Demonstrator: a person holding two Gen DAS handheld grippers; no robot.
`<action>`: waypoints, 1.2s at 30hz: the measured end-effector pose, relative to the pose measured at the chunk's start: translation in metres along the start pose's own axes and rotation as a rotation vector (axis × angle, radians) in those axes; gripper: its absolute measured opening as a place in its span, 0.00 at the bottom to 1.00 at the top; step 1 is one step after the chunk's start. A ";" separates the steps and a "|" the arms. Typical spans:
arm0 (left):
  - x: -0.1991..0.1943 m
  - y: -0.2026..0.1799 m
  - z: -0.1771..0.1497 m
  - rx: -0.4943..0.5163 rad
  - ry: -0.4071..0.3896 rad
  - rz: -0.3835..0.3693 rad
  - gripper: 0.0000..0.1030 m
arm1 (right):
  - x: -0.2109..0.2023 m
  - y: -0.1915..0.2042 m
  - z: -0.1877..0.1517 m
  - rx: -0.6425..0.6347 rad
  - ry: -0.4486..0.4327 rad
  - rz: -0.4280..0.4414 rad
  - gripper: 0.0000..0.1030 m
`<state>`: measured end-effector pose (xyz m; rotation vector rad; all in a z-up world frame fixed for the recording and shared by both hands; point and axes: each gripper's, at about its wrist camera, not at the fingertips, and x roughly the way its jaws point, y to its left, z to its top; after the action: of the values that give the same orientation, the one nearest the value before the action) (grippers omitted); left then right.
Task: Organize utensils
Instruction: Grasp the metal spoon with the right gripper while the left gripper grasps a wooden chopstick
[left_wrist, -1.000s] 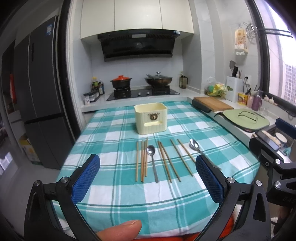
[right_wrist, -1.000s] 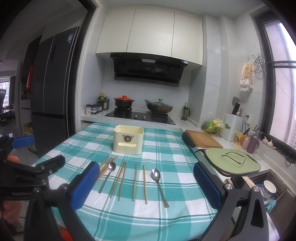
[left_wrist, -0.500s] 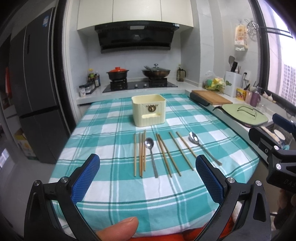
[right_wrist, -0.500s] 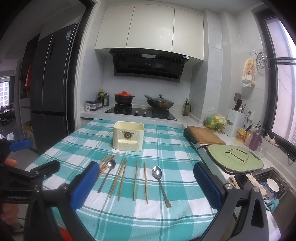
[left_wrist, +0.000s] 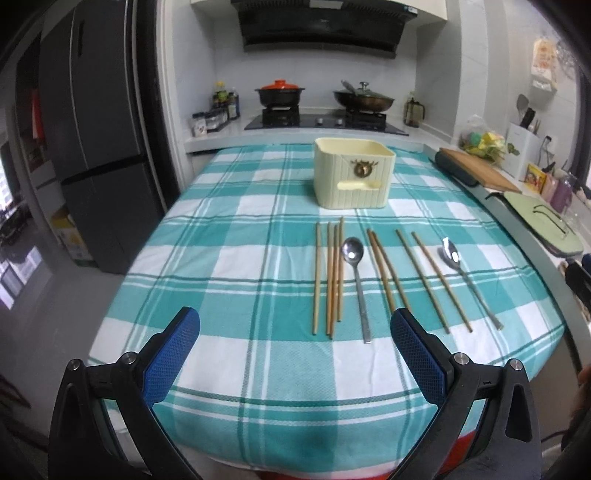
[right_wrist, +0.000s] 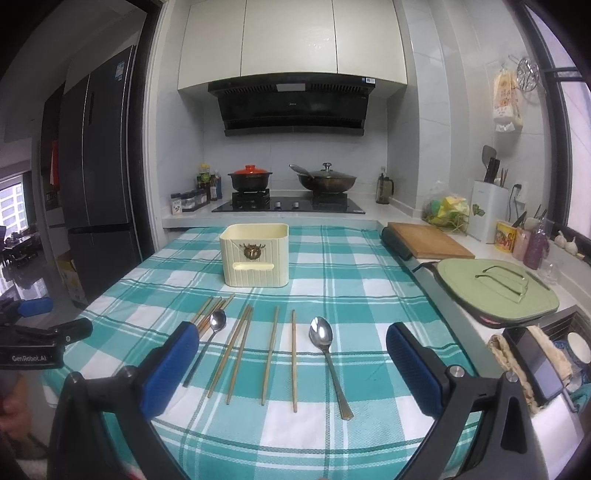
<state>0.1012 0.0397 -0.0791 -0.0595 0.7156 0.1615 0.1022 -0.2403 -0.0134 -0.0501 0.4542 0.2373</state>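
my left gripper (left_wrist: 295, 334) and right gripper (right_wrist: 291, 345) both hang spread wide and hold nothing, over the near edge of the table (left_wrist: 229, 266) with its teal checked cloth. the cream holder (left_wrist: 354, 176) stands toward the far edge, upright. between it and the near edge lie the chopsticks (left_wrist: 332, 275) in loose pairs, running near to far, with one spoon (left_wrist: 356, 280) among them and a second spoon (left_wrist: 467, 278) nearest the right edge. beyond the far edge a stove (right_wrist: 288, 203) carries two pots under a hood (right_wrist: 293, 105); a fridge (right_wrist: 98, 162) stands left. the right counter holds a cutting board (right_wrist: 428, 240) and what looks like a green lid (right_wrist: 495, 288).
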 end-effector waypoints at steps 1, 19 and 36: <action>0.010 0.001 -0.001 -0.002 0.028 -0.005 1.00 | 0.008 -0.006 -0.004 0.018 0.020 0.021 1.00; 0.179 0.005 0.045 0.048 0.247 -0.131 0.99 | 0.135 -0.072 -0.058 0.085 0.342 -0.048 0.97; 0.258 0.005 0.059 0.108 0.326 -0.041 0.99 | 0.231 -0.073 -0.067 -0.018 0.529 0.039 0.85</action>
<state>0.3296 0.0842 -0.2043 0.0032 1.0469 0.0741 0.2922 -0.2683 -0.1754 -0.1227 0.9806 0.2663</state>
